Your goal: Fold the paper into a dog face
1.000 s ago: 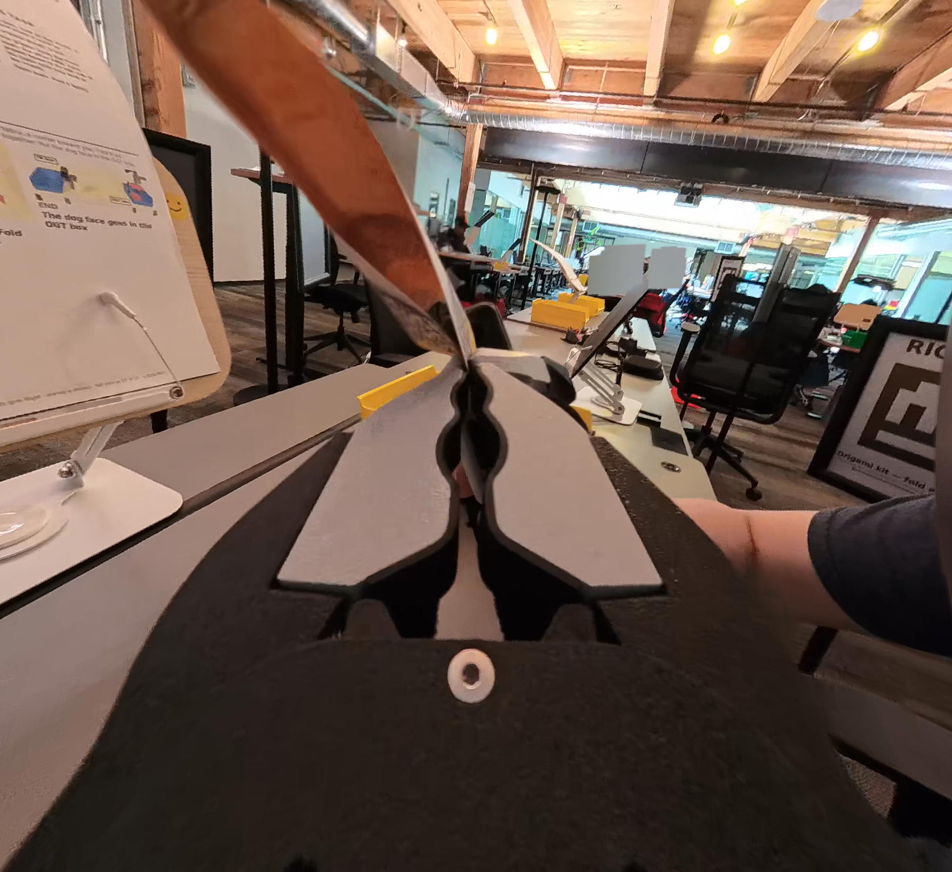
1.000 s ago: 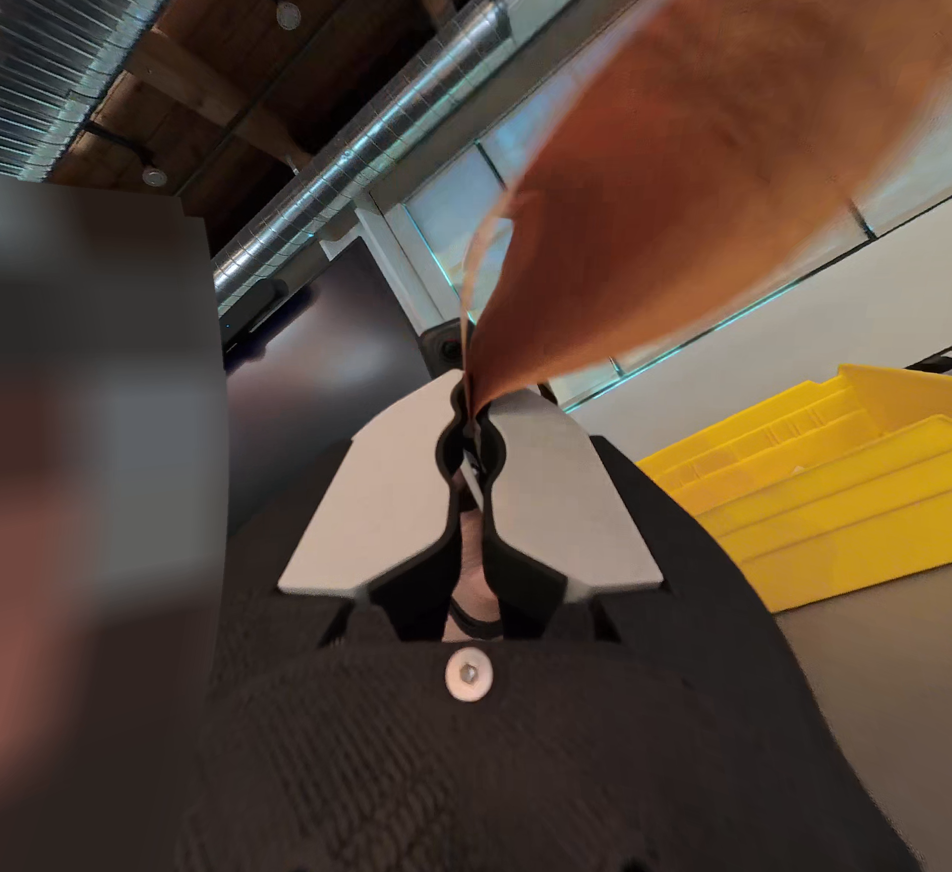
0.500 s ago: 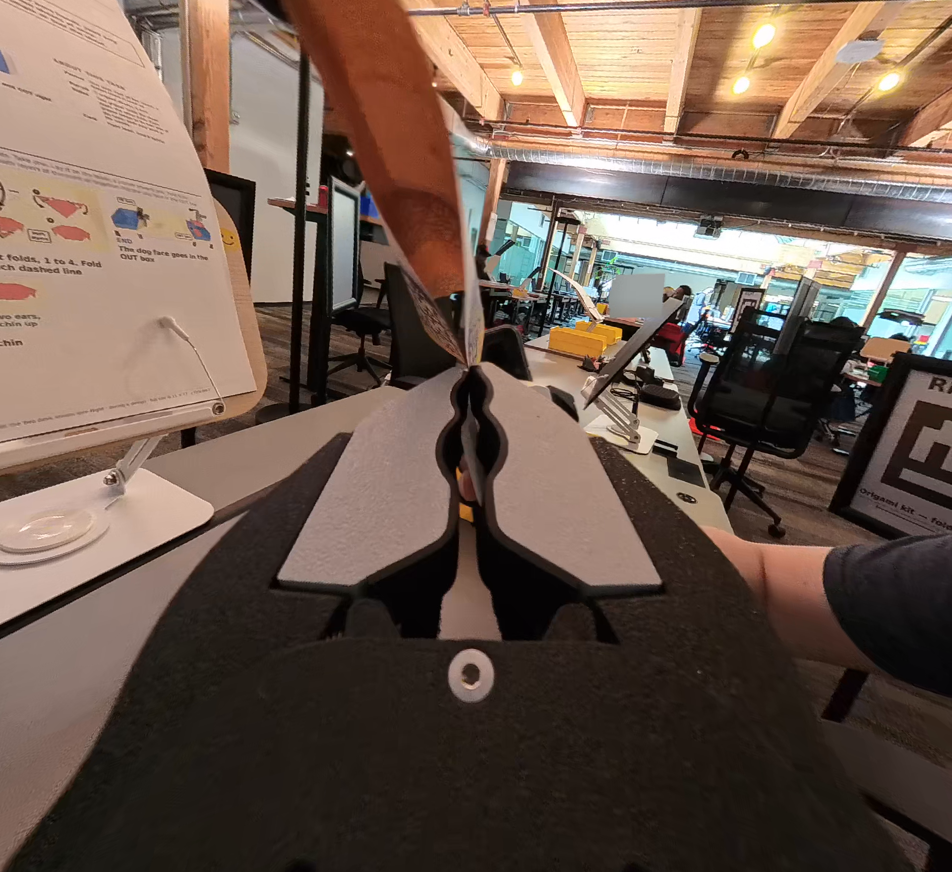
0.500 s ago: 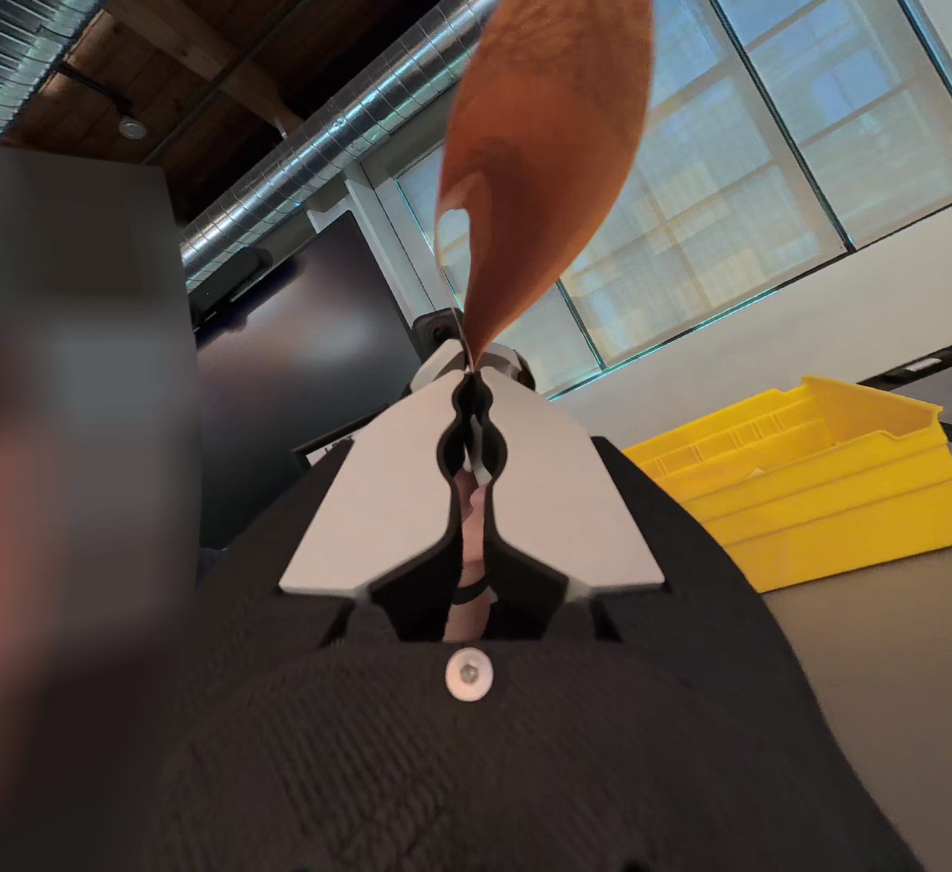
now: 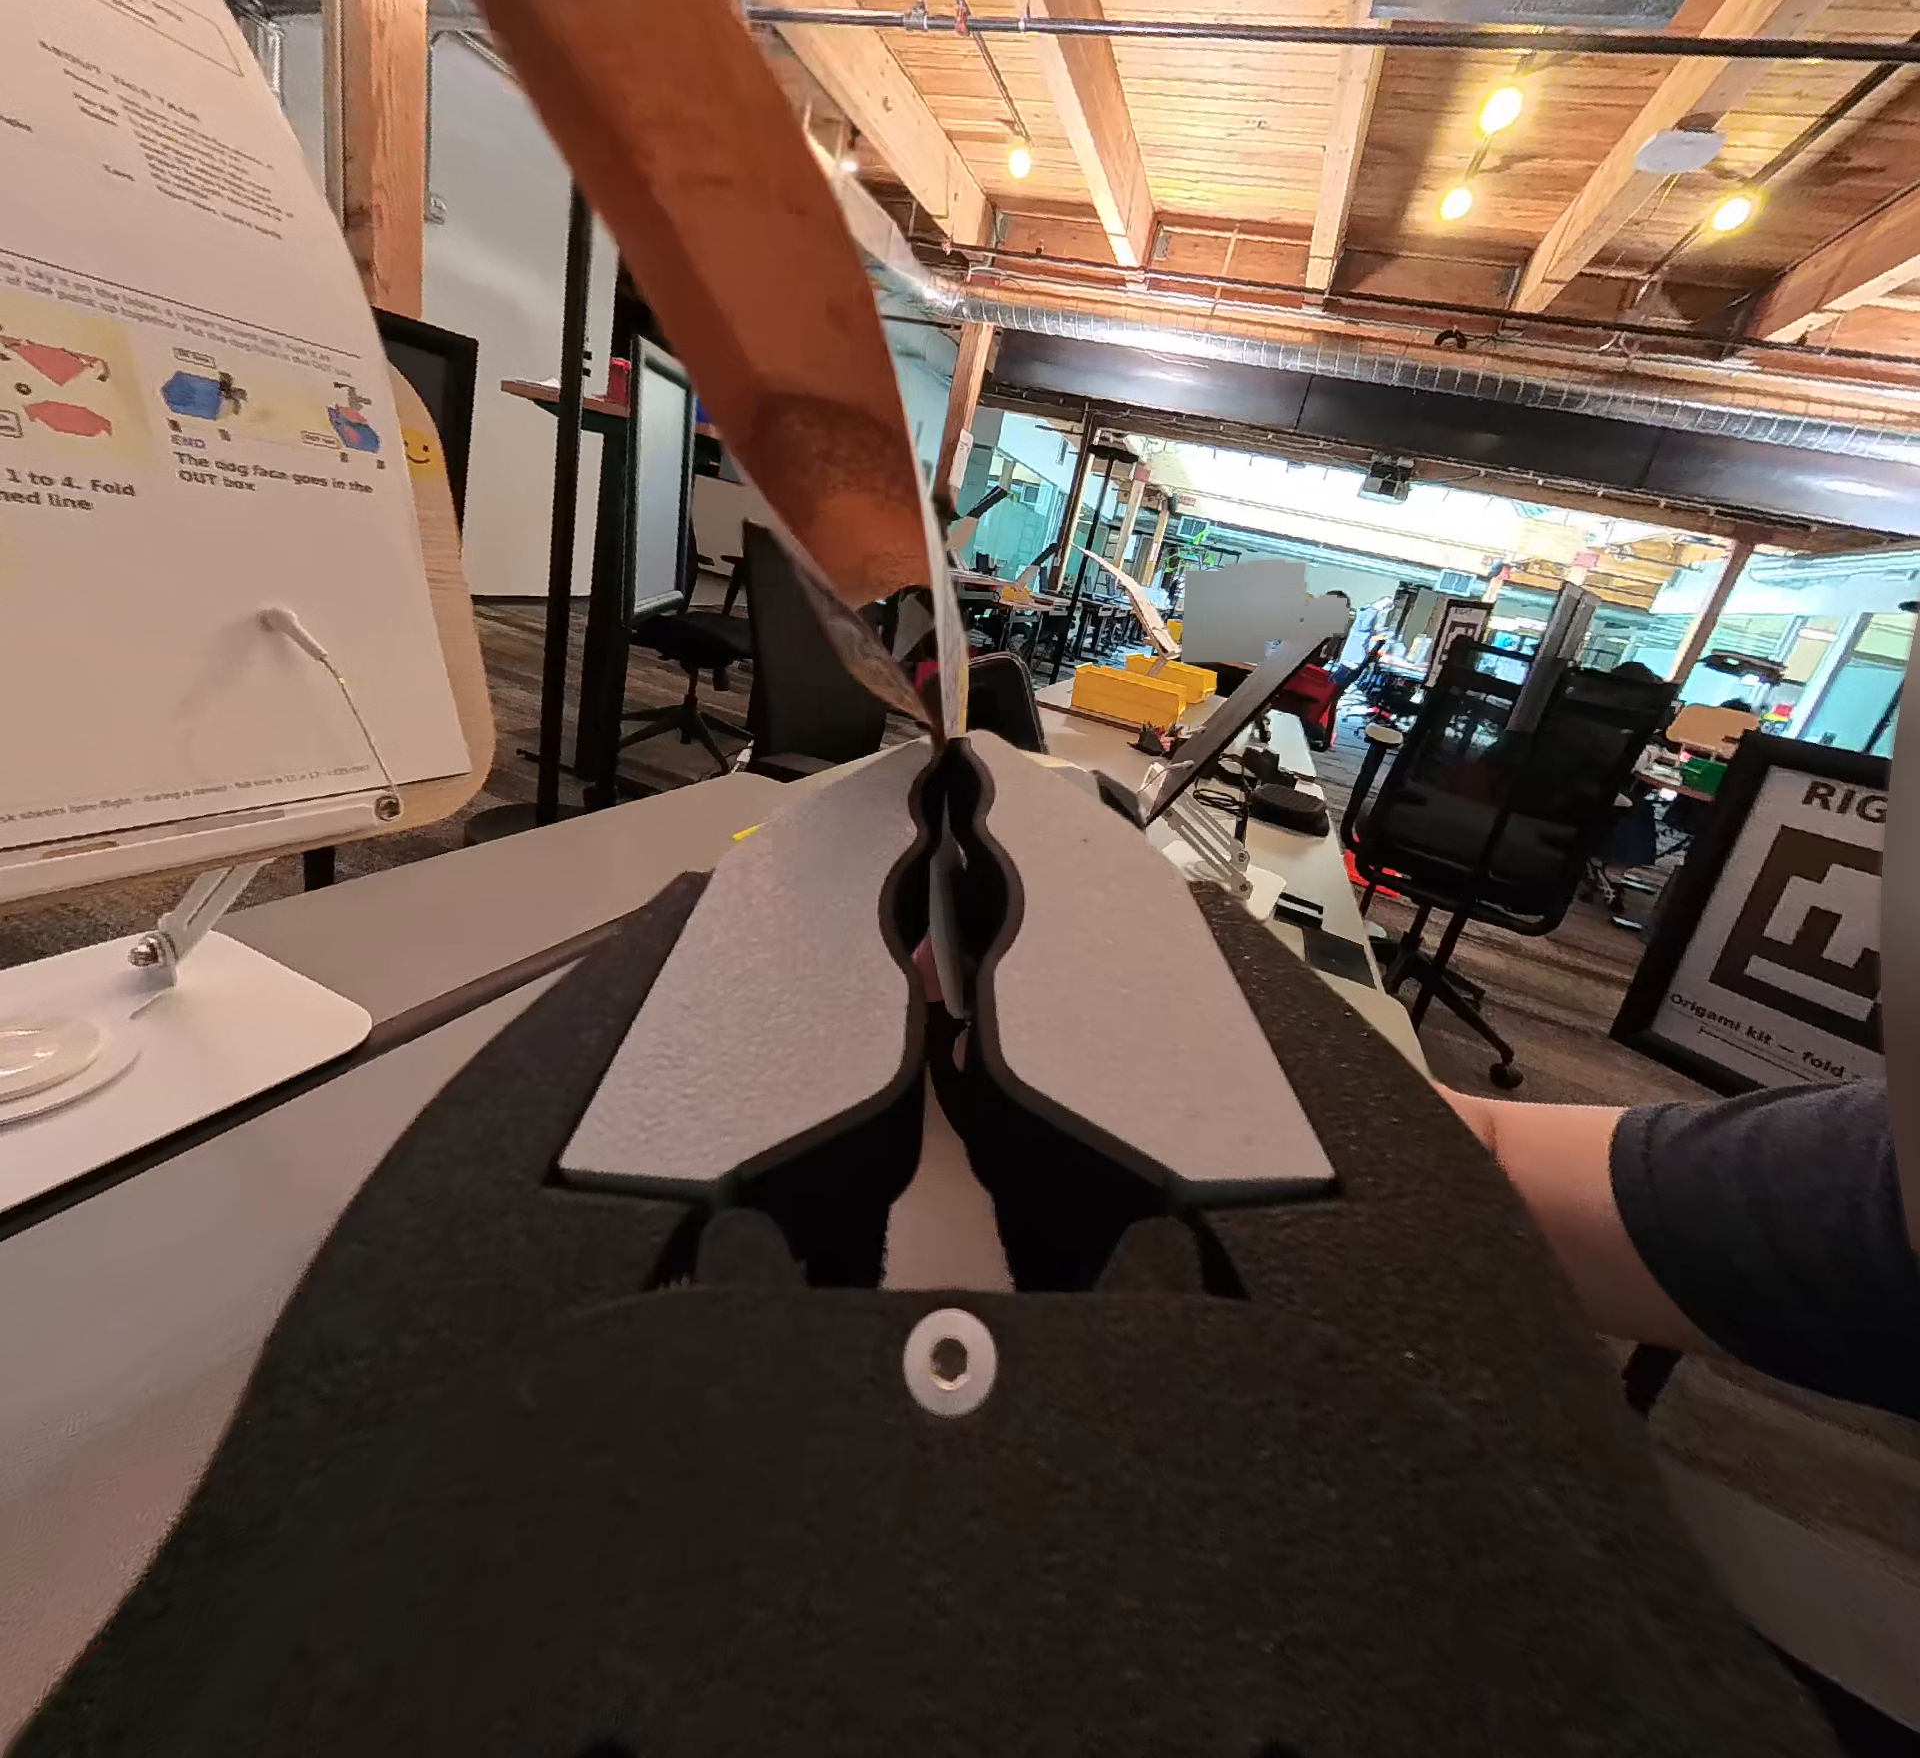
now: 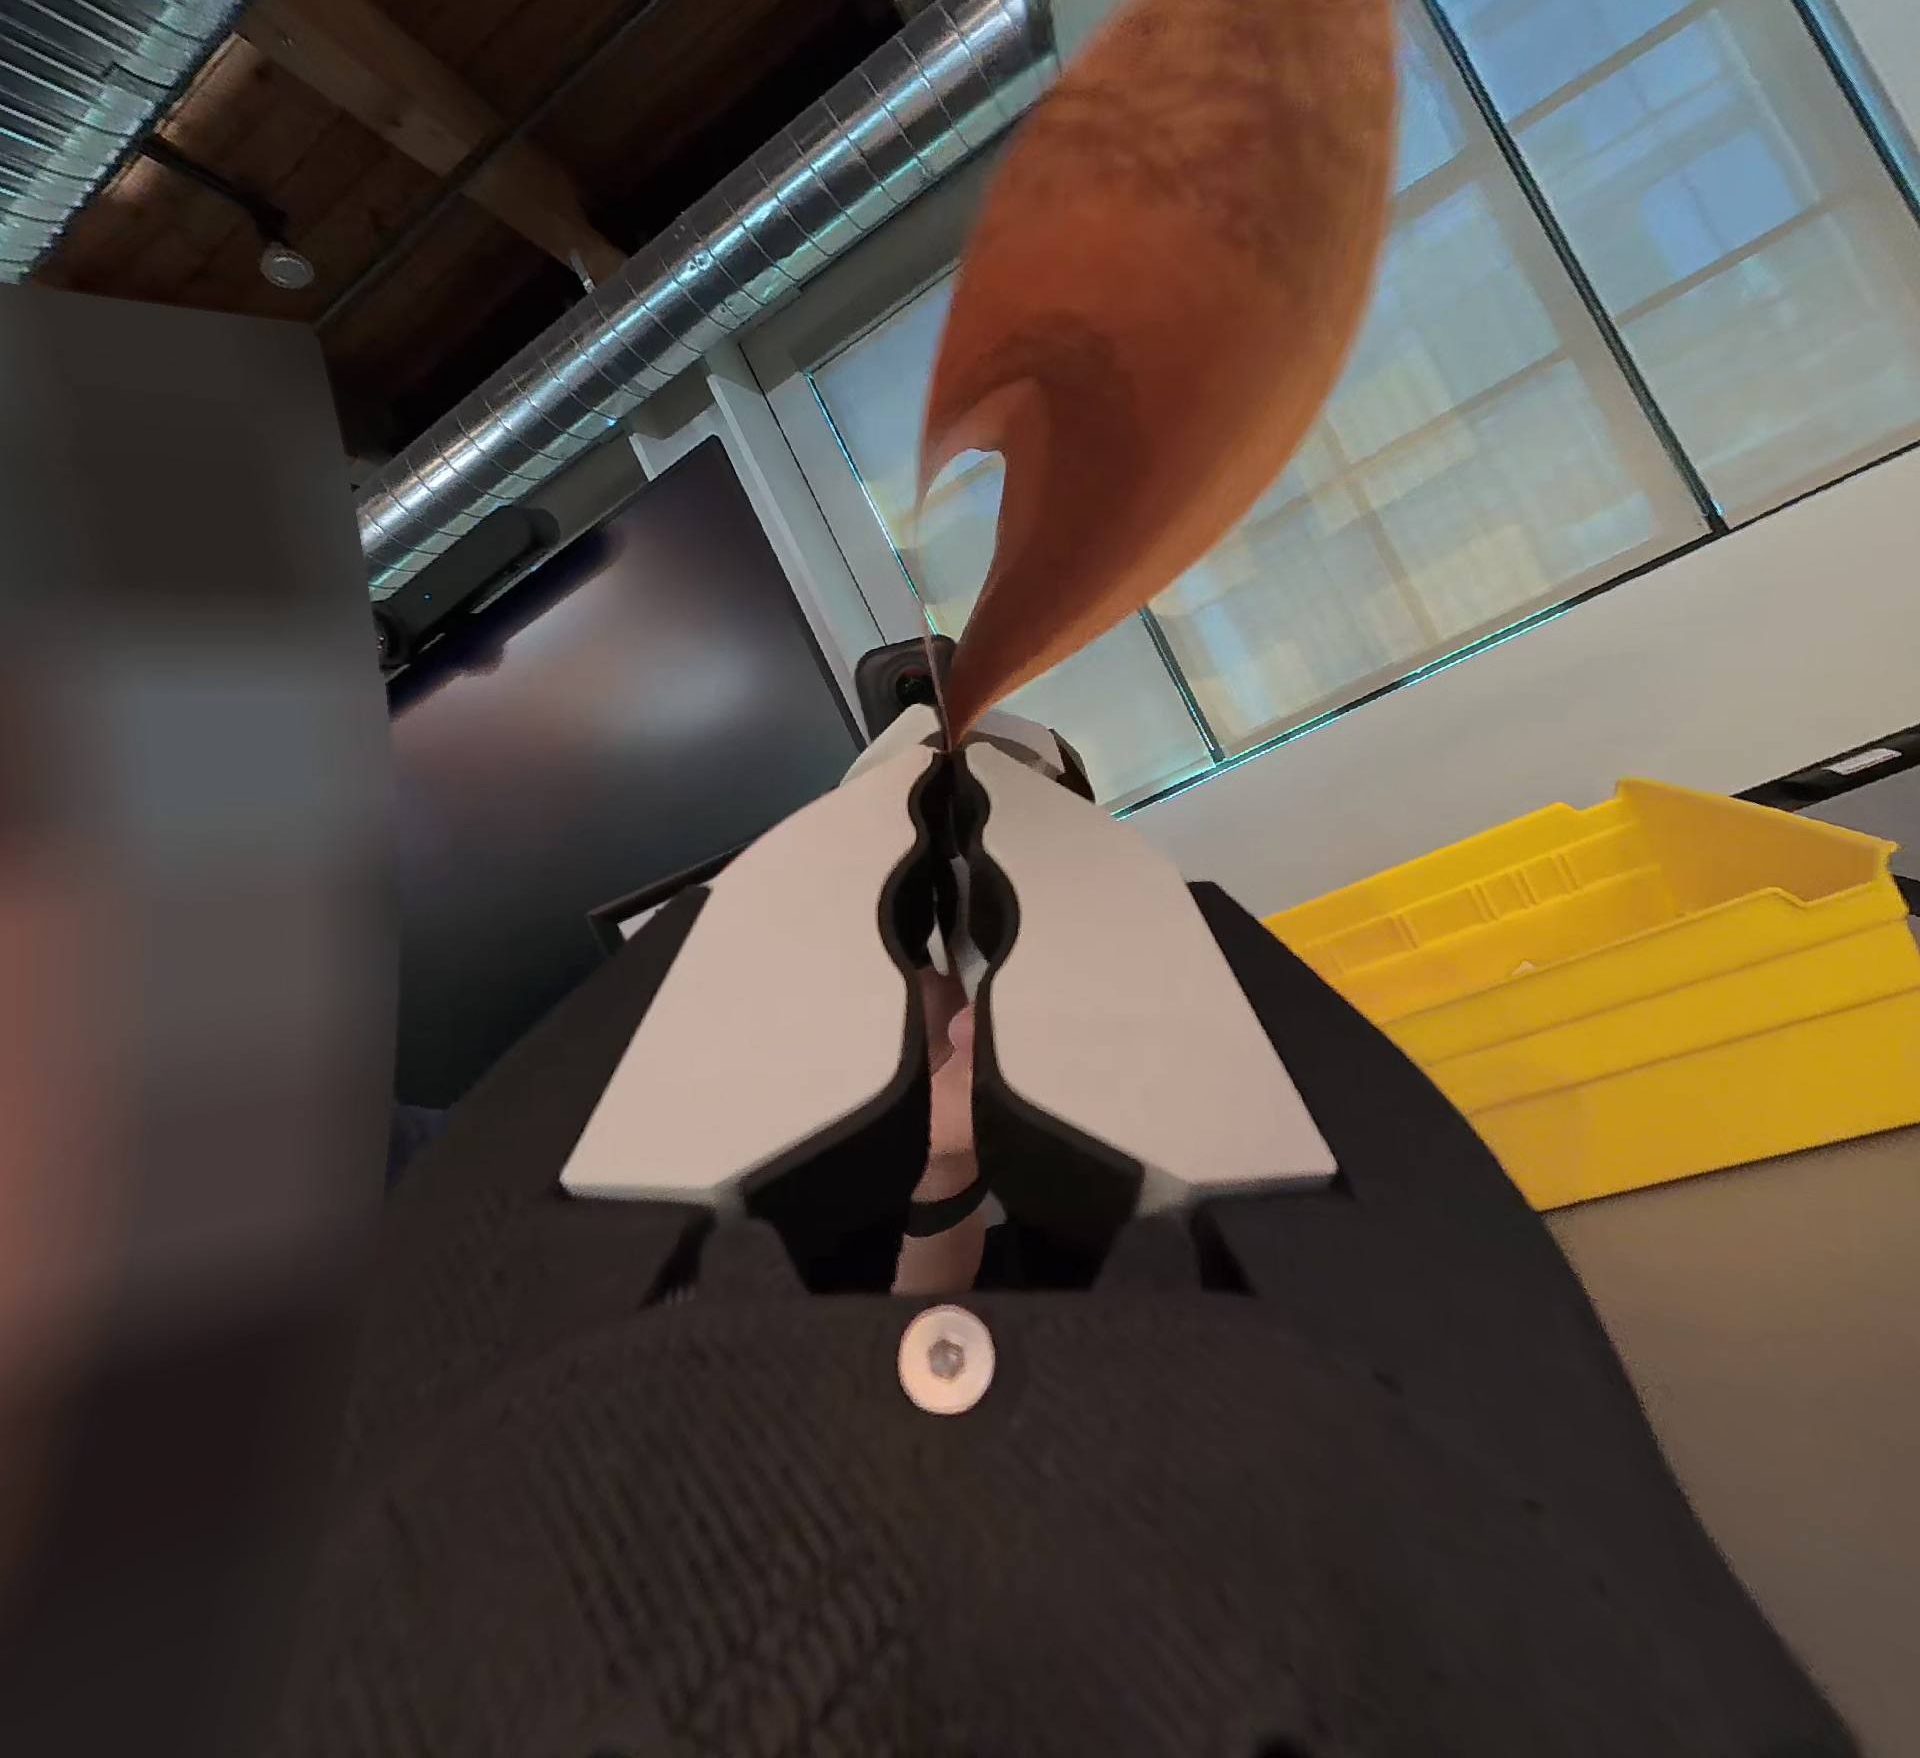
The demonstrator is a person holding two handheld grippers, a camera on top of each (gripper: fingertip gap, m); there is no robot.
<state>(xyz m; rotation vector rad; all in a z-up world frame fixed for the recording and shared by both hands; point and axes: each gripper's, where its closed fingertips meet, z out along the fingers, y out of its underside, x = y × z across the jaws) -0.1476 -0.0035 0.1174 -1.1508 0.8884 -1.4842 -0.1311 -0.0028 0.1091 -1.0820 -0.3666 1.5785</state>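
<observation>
Paper: the brown, wood-grain-printed sheet (image 5: 707,181) is held in the air, above the grey bench (image 5: 436,919), pinched at two places. Left claw (image 5: 948,752): grey fingers pressed together at the tips, clamped on the sheet's lower edge; the sheet rises from there up and to the left, out of the top of the left wrist view. A pale underside shows along its right edge near the tips. Right claw (image 6: 948,747): fingers likewise closed on the paper (image 6: 1164,285), which bows upward into a curled, leaf-like loop with a small opening low on its left side. Edges are motion-blurred here, so whether one layer or two sits in the right claw cannot be told.

Surroundings, left wrist view: white instruction sheet on a tilted stand (image 5: 187,461) at left of the bench; a person's forearm with dark sleeve (image 5: 1704,1220) at right; a black-framed sign (image 5: 1787,929) beyond it. Right wrist view: yellow plastic bin (image 6: 1621,970) on the bench at right, well apart from the paper; windows behind.
</observation>
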